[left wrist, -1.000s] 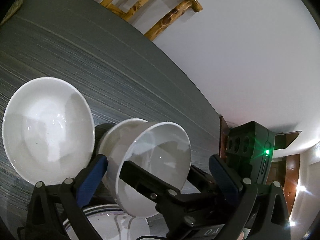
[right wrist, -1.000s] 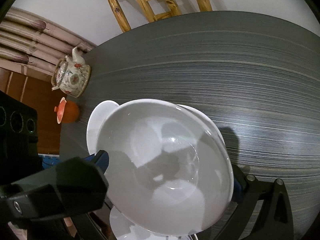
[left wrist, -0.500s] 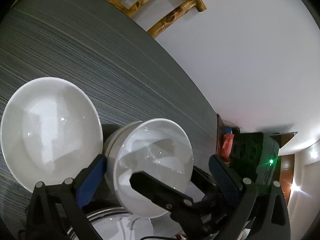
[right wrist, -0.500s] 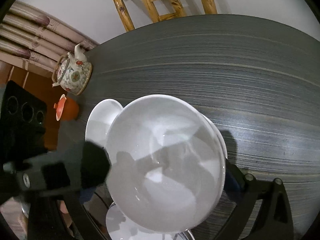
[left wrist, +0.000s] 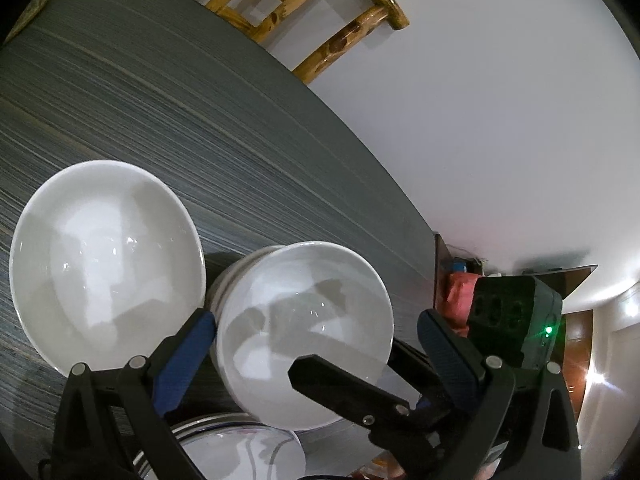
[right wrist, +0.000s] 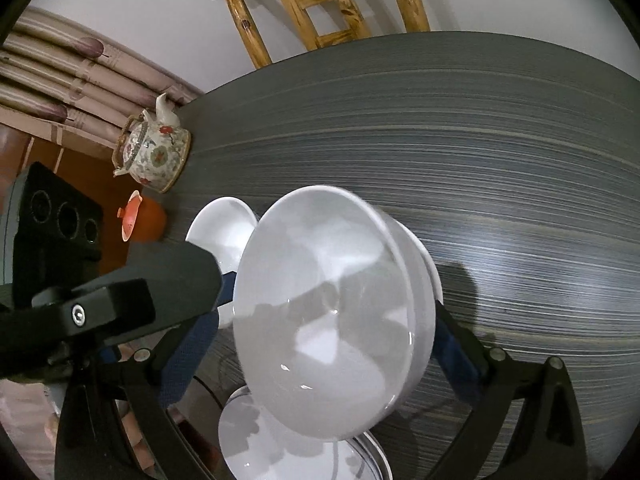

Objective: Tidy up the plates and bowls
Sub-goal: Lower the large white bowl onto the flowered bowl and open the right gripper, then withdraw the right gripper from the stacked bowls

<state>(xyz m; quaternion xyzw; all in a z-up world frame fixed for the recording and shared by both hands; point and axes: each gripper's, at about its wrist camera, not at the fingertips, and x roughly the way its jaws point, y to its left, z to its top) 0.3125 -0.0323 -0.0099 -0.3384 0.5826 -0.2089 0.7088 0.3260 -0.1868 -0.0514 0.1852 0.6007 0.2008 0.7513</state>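
- My left gripper [left wrist: 316, 318] has its blue-padded fingers spread wide. Nothing is clamped between them.
- My right gripper [right wrist: 332, 296] is set wide, with one finger at each side of the tilted bowl [right wrist: 332, 312], and it carries that bowl. The left pad meets the rim. The right pad's contact is hidden behind the bowl wall.
- In the left wrist view, one black finger of the right gripper crosses in front of the bowl's open face. The other lies outside its right rim.
- A plate [left wrist: 224, 454] with thin grey rim lines lies nearest to me, under both grippers and partly covered by the tilted bowl.
- The tilted bowl is white and glossy, with its opening turned toward my cameras. It sits over the bowl stack [left wrist: 240, 274], whose layered rims show just behind it.
- A large bowl [left wrist: 108, 260], white and empty, stands on the table [right wrist: 480, 140] just beside the stack, on my left.
- The table is dark grey with fine streaks.
- A flowered teapot [right wrist: 156, 156] stands at the far-left table edge, and an orange vessel [right wrist: 144, 220] is seen close beside it.
- A wooden chair [right wrist: 320, 8] stands beyond the far edge, against a pale wall.
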